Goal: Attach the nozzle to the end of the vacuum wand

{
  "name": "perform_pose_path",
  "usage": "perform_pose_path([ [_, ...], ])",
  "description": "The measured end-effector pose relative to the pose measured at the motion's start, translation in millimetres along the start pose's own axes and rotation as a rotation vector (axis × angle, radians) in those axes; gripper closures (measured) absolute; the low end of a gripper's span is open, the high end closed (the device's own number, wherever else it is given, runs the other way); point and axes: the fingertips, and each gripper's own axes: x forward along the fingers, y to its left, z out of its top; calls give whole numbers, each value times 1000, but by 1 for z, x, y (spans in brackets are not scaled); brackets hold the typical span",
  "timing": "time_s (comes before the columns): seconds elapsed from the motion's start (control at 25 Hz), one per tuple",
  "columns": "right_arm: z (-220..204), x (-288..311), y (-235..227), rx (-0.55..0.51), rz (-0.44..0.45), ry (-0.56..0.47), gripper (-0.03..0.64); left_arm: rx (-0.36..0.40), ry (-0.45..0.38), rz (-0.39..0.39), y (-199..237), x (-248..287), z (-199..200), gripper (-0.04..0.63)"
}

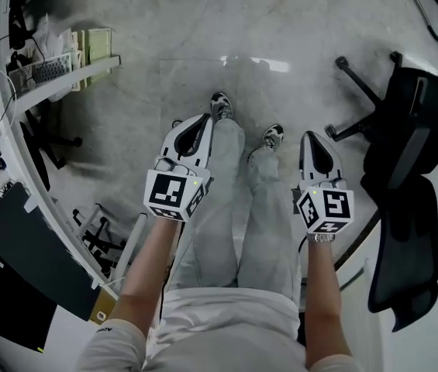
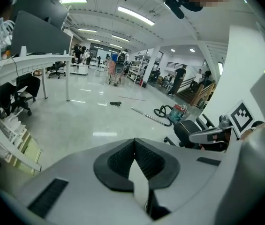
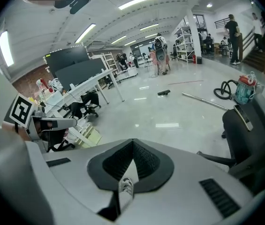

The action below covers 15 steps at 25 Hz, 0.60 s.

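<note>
Nozzle (image 3: 163,93) is a small black thing on the shiny floor (image 3: 137,111). It is far off, at about 1 o'clock from the right gripper (image 3: 132,142) in that gripper's own view. The wand (image 3: 205,101) lies at 3 o'clock of the nozzle, near it but not touching. The vacuum (image 3: 245,89) stands at 3 o'clock of the wand.

The left gripper (image 2: 134,142) is squeezed tight with nothing in it, and so is the right one. Both are held out over the person's legs (image 1: 226,208), well away from the parts.

I think the nozzle is light, hard plastic. Grab it by its middle and leave its hole end free. The wand looks long, stiff and smooth, so it may roll or slip. Hold it close to the end that takes the nozzle.
</note>
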Motion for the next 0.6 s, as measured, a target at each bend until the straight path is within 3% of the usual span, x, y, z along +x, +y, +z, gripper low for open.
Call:
perform_pose_path([
  [0.28, 43, 53, 69, -53, 43, 10, 614, 6, -11, -17, 73, -2, 40, 586],
  [0.6, 64, 76, 45, -32, -1, 15, 614, -6, 20, -17, 92, 31, 49, 586],
])
